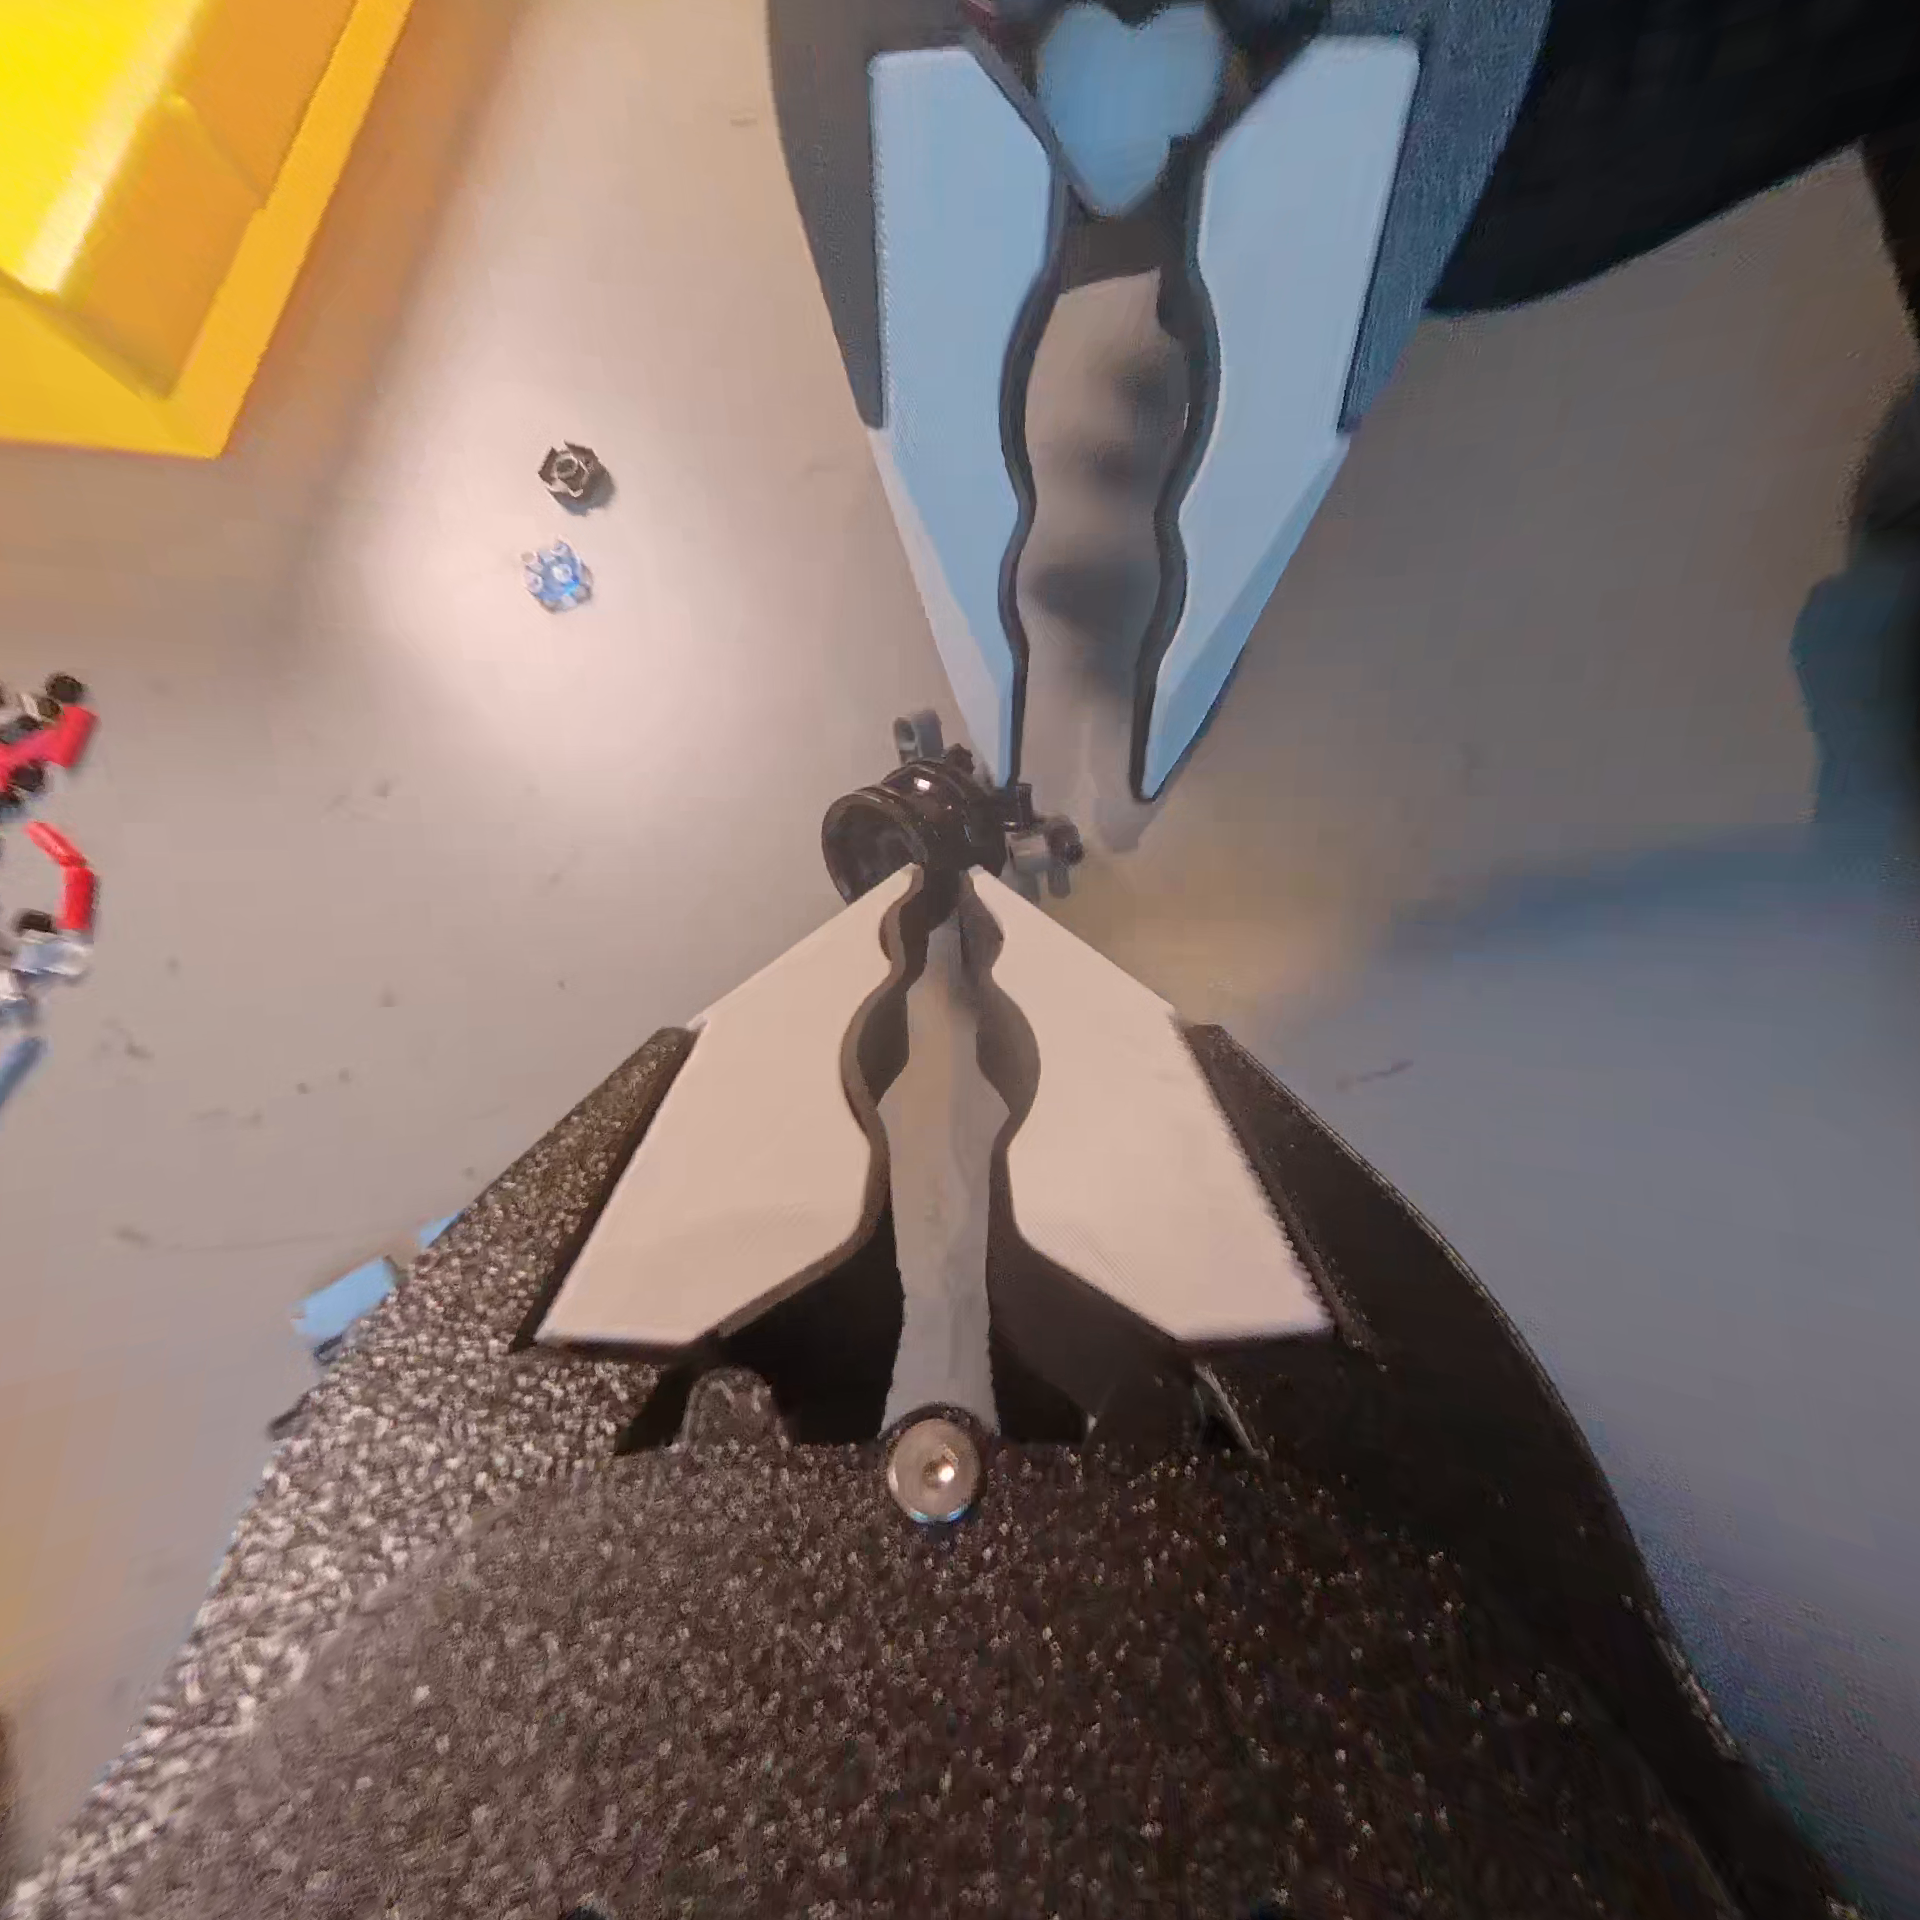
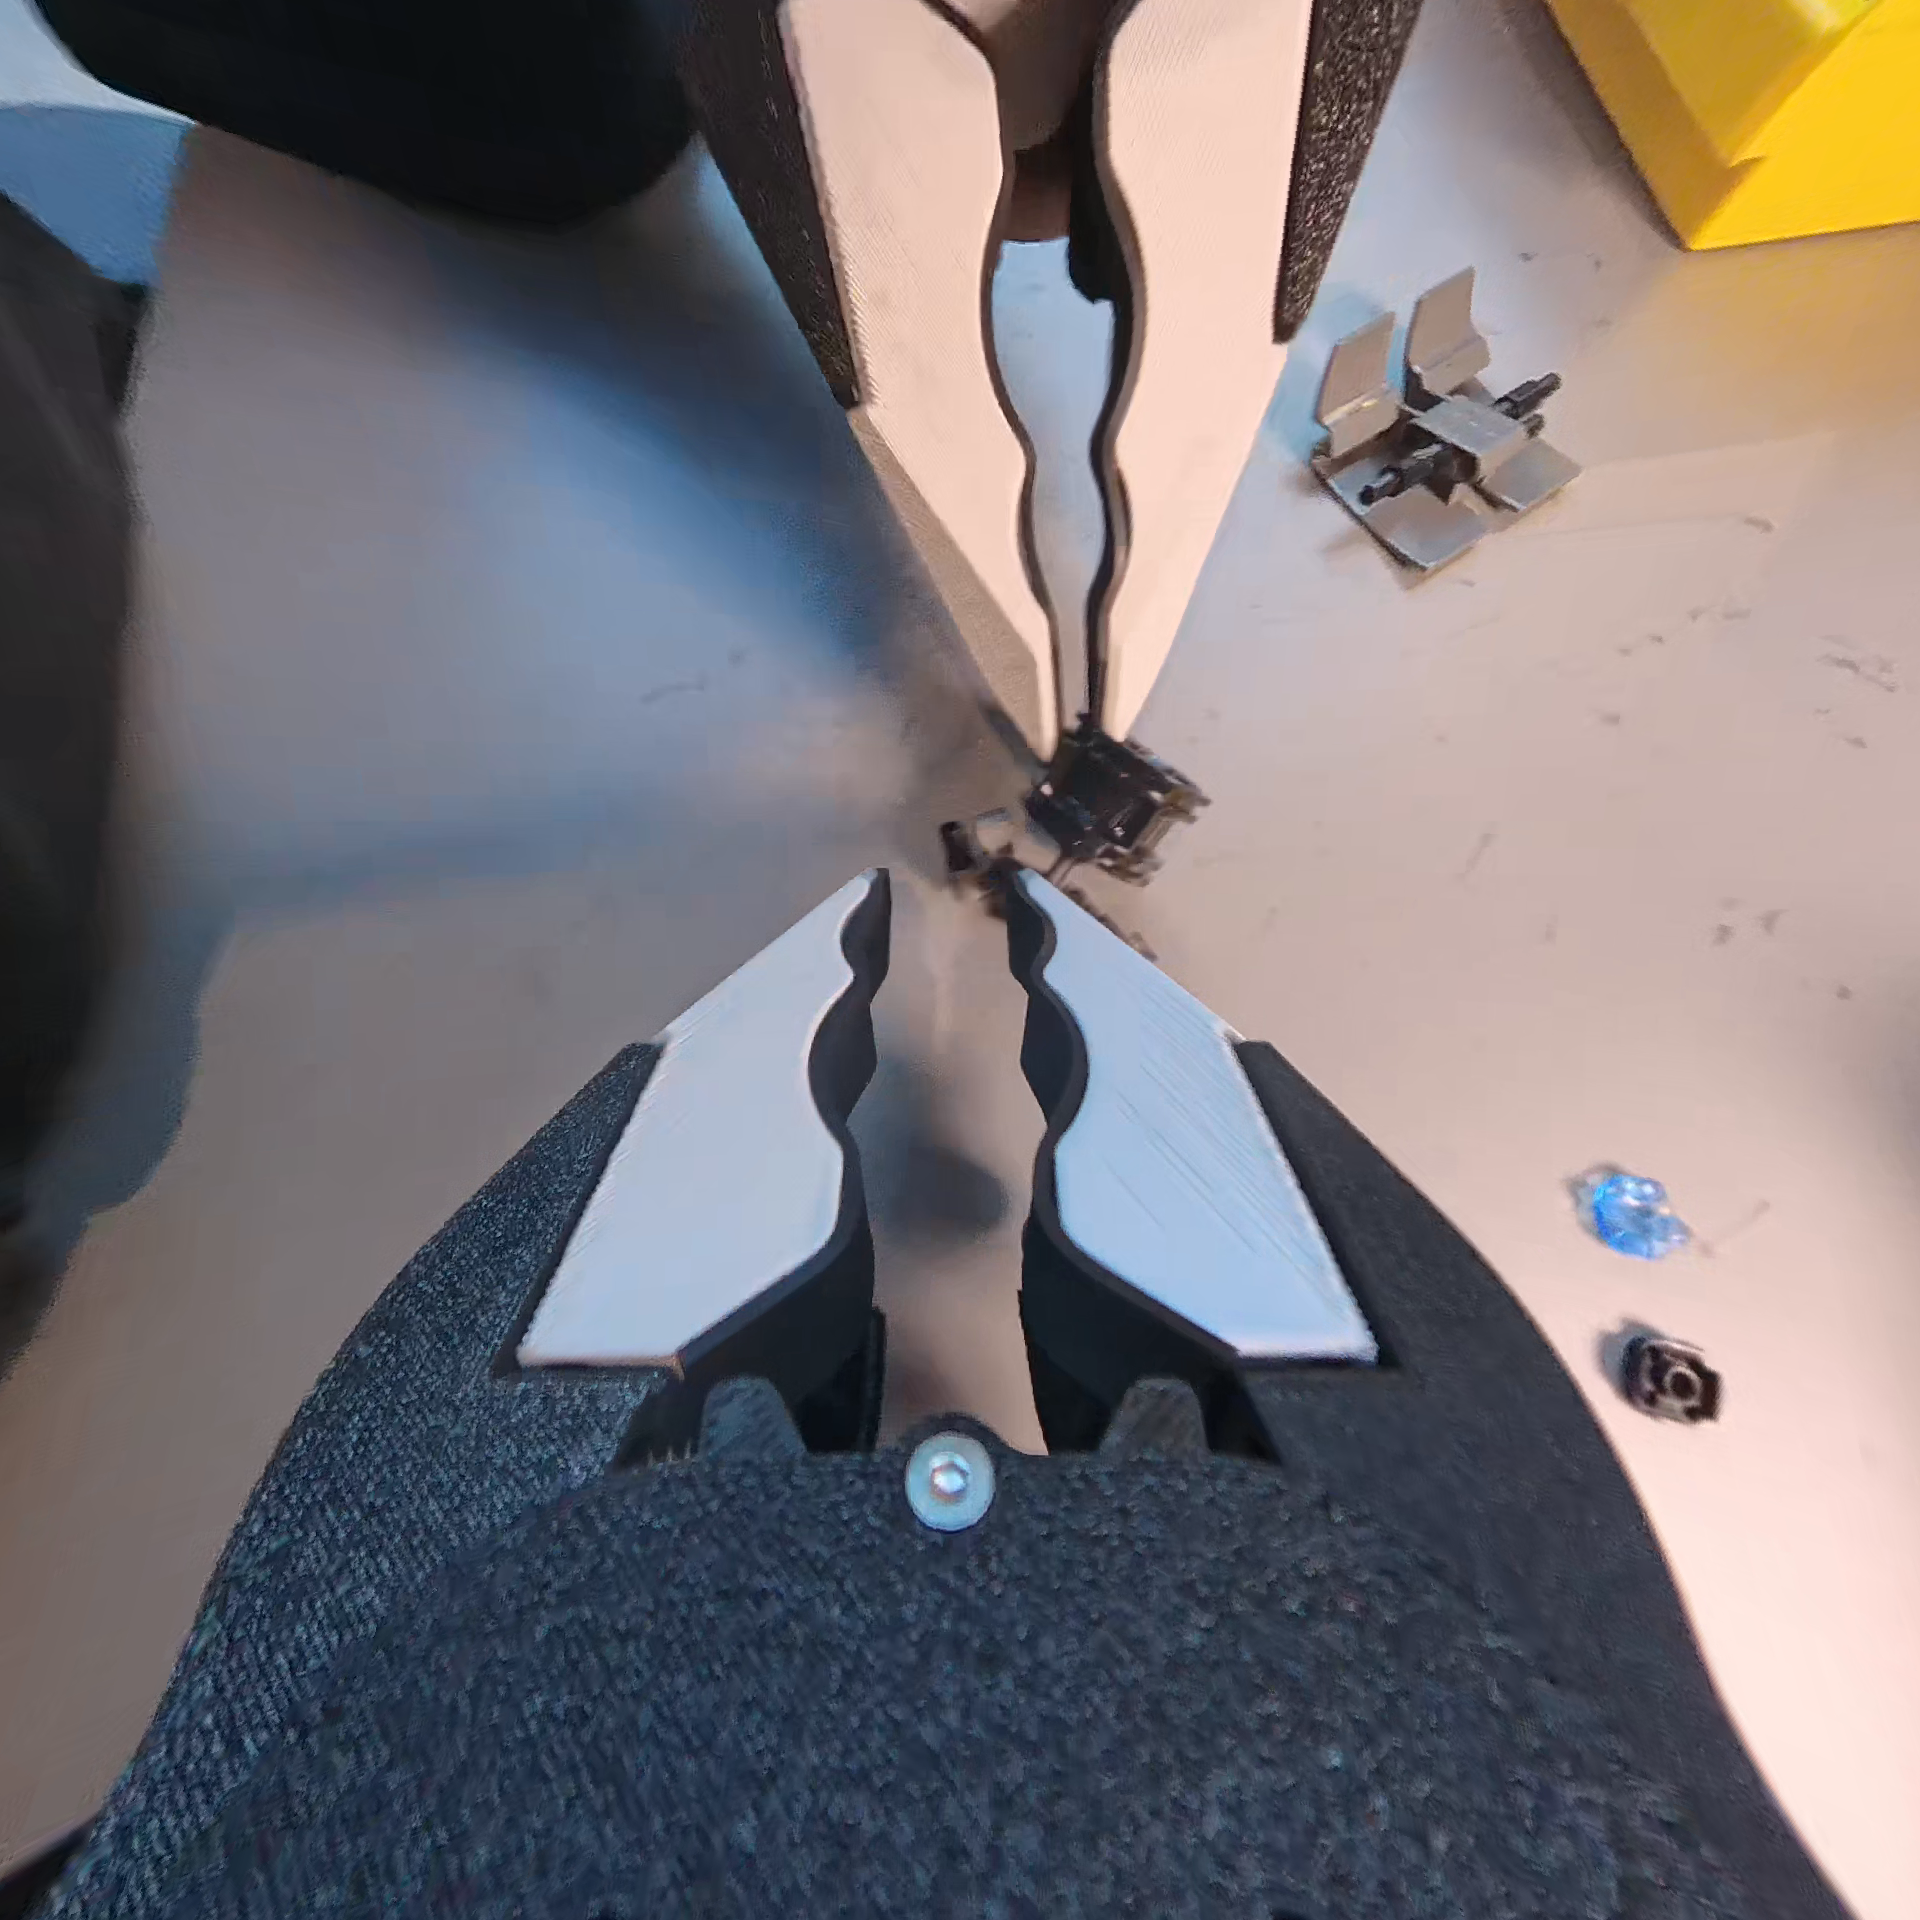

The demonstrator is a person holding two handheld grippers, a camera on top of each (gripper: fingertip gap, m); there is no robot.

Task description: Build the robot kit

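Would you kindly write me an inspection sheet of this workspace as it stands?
Surface: pale scuffed tabletop, lit unevenly.
Job's things: small black assembly with grey bits, clamped at the left tool's tips.
Clutter: blue clear piece and black nut-like piece lying apart; grey hinged part; red and black small parts at the left view's edge.
Grippers: left tool shut on the black assembly; right tool open, its tips just short of the assembly.
Cables: nothing seen.
Surroundings: yellow bin on the table; dark fabric shape, unclear.
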